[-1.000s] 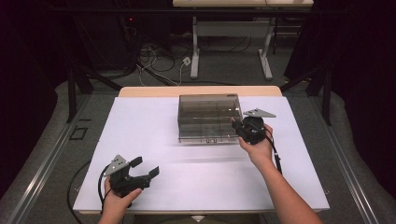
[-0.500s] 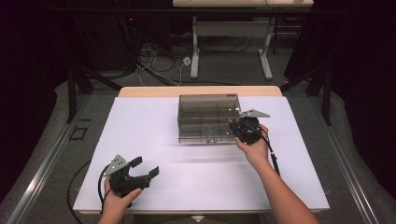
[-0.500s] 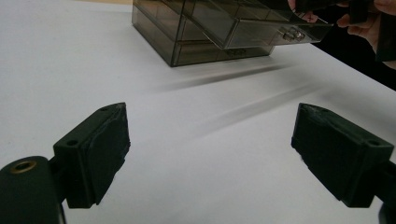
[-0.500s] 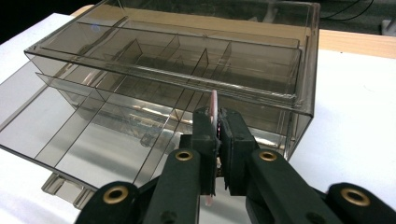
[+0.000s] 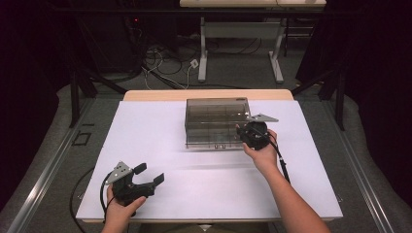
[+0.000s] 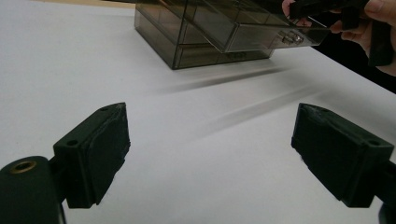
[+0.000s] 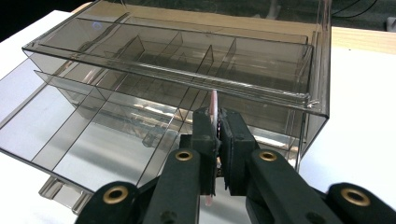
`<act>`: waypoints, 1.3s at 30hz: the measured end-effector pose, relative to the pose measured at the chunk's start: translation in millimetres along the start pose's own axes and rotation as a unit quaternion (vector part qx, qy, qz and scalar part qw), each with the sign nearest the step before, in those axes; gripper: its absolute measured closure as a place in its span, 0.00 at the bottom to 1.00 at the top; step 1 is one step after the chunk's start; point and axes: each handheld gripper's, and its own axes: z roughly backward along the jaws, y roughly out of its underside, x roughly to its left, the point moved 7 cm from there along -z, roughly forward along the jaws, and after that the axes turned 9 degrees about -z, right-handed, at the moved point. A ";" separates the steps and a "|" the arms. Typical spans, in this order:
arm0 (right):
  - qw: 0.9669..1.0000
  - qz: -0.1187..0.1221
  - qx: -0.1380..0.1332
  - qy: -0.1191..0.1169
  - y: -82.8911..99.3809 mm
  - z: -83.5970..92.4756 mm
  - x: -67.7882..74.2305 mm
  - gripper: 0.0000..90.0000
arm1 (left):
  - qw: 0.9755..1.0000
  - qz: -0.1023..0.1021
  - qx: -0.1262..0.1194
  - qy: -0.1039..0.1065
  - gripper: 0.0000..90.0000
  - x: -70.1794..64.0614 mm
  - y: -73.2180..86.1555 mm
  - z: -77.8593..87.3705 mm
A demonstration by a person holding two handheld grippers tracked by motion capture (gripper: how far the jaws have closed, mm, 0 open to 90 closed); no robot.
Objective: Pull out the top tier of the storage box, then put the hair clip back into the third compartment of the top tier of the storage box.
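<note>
A smoky clear drawer organizer stands at the middle back of the white table. In the right gripper view its drawers are pulled out, showing several divided compartments. My right gripper is shut on a thin pale pink strip, held upright just over the open drawers. From above, the right gripper sits at the organizer's front right corner. My left gripper rests open near the front left edge with nothing between its pads; the organizer lies well ahead of it.
A wooden strip runs along the table's far edge. Beyond it stand desk legs and cables on the floor. Each gripper trails a black cable toward the front edge.
My right gripper has edged slightly left, closer to the organizer, still holding the strip. The left gripper has not moved.
</note>
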 end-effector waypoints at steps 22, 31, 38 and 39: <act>1.000 -0.009 -0.009 -0.008 -4.6 5.2 -1.6 0.78 | 1.000 0.002 0.001 -0.003 0.13 1.2 1.4 0.9; 0.999 -0.014 -0.020 -0.035 -8.0 12.5 5.8 0.65 | 1.000 0.002 0.006 -0.002 0.13 0.7 2.7 -1.6; 0.999 0.005 -0.031 -0.040 -10.4 17.8 10.6 0.56 | 1.000 0.002 0.009 -0.003 0.13 1.4 4.0 -2.3; 0.999 0.006 -0.033 -0.042 -10.9 18.8 11.8 0.55 | 1.000 0.002 0.009 -0.003 0.13 1.2 4.0 -2.3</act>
